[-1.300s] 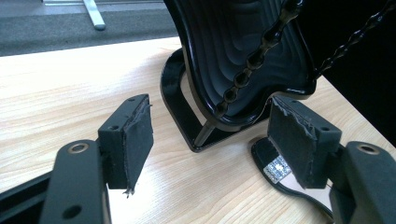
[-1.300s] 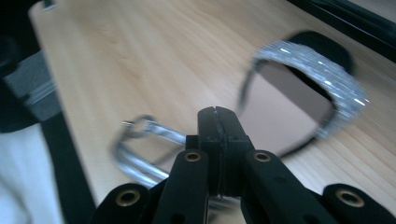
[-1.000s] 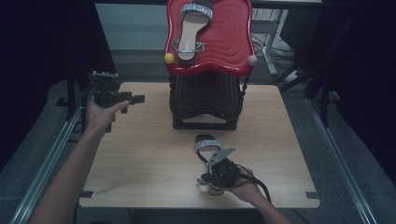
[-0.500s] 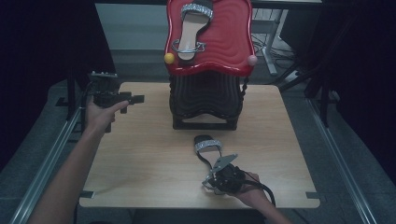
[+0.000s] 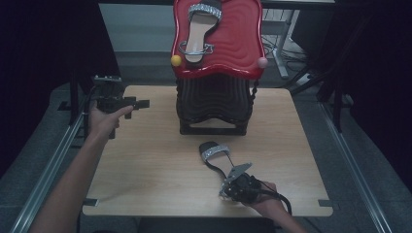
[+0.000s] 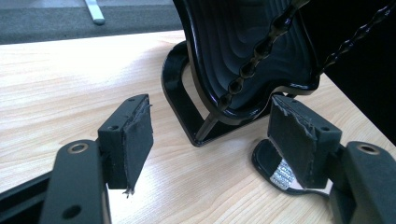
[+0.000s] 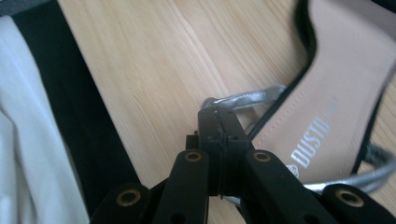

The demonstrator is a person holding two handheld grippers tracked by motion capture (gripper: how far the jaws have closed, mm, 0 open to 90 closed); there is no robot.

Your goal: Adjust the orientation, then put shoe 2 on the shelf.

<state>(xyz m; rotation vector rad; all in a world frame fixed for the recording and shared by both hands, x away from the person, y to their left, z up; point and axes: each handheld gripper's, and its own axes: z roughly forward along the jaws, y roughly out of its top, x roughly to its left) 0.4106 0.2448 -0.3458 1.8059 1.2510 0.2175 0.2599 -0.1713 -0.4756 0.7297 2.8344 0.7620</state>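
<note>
A beige sandal [image 5: 214, 154] with a glittery toe band lies on the wooden table [image 5: 145, 165] in front of the red wavy shoe stand [image 5: 233, 43]. My right gripper [image 5: 229, 183] sits at its heel end near the front edge. In the right gripper view this gripper [image 7: 217, 119] is shut on the sandal's silver ankle strap [image 7: 252, 97], beside the beige insole [image 7: 336, 93]. A matching sandal [image 5: 197, 34] rests on the stand's red top. My left gripper [image 5: 142, 103] hovers open over the table's left side, pointing at the stand; nothing is between its pads [image 6: 137, 135].
The stand's black ribbed base [image 6: 187, 102] with hanging bead chains rises in the table's middle back. Yellow [image 5: 176, 60] and pink [image 5: 262, 62] balls sit at the red top's corners. Metal rails run along both table sides. White cloth [image 7: 28, 140] lies beyond the front edge.
My right gripper has shifted a little toward the front right edge with the strap in it, and the sandal's heel end has followed. The left gripper has stayed put.
</note>
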